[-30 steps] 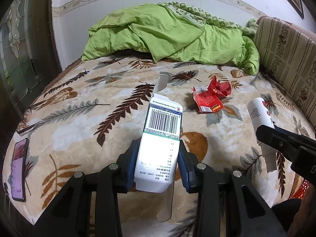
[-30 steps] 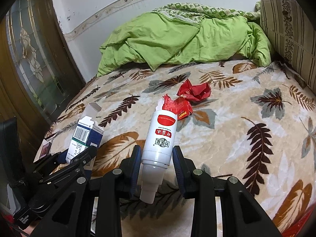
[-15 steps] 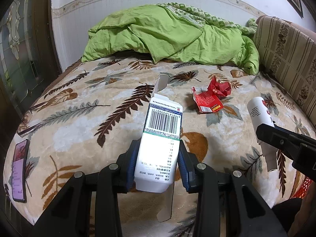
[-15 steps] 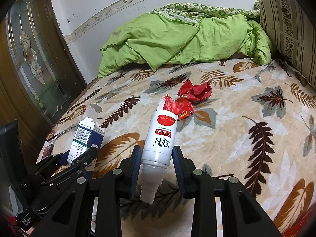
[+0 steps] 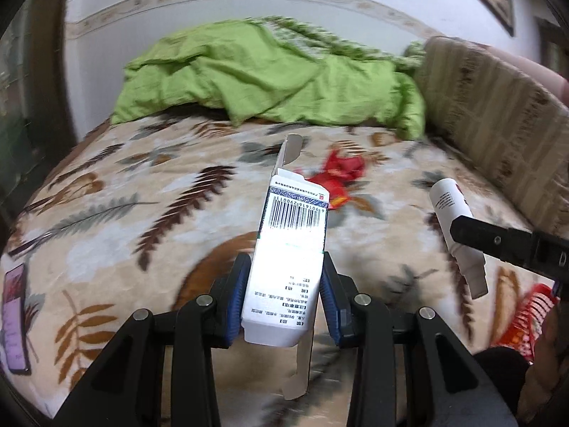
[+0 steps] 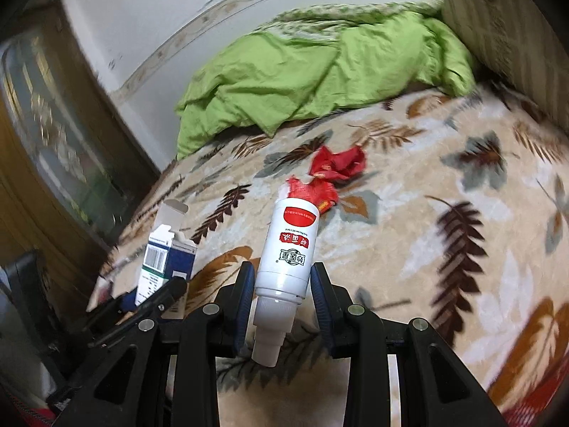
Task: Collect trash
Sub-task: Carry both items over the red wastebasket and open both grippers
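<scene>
I swing both grippers across the bed: the carton [image 5: 290,267] in my left gripper [image 5: 284,302] now covers part of the red wrappers [image 5: 338,178], while the bottle [image 6: 290,249] in my right gripper [image 6: 282,306] tilts rightward, background blurred.
</scene>
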Tool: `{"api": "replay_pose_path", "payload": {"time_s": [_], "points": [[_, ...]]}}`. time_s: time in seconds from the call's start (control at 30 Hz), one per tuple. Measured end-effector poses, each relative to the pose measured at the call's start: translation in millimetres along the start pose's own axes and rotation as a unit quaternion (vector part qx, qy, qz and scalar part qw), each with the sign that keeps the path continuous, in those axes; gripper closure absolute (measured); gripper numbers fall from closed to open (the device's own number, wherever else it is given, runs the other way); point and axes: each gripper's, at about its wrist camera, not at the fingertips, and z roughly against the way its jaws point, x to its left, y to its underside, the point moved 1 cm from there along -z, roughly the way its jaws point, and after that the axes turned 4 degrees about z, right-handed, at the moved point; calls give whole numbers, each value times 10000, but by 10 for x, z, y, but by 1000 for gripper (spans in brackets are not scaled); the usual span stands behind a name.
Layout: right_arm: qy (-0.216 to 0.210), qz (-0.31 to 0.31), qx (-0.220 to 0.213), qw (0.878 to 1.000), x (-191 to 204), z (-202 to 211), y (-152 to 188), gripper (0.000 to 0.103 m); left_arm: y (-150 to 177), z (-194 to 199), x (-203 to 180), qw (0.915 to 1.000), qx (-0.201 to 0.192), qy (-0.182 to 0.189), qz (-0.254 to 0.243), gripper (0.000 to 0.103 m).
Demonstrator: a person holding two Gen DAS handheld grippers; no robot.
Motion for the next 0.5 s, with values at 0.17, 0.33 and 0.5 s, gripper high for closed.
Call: {"api": "replay_pose_path", "payload": {"time_s": [0.17, 0.33, 0.5], "points": [[156, -406, -275, 9987, -321, 618, 15, 68, -48, 170, -528, 9949, 65, 848, -550, 66], [774, -784, -597, 9921, -778, 1387, 192, 68, -104, 342, -1254, 9741, 298, 1889, -1204, 66], [1469, -1361, -821, 9763, -1264, 2129, 565, 68, -80, 410, -1959, 9429, 706, 2809, -1642, 67]]}}
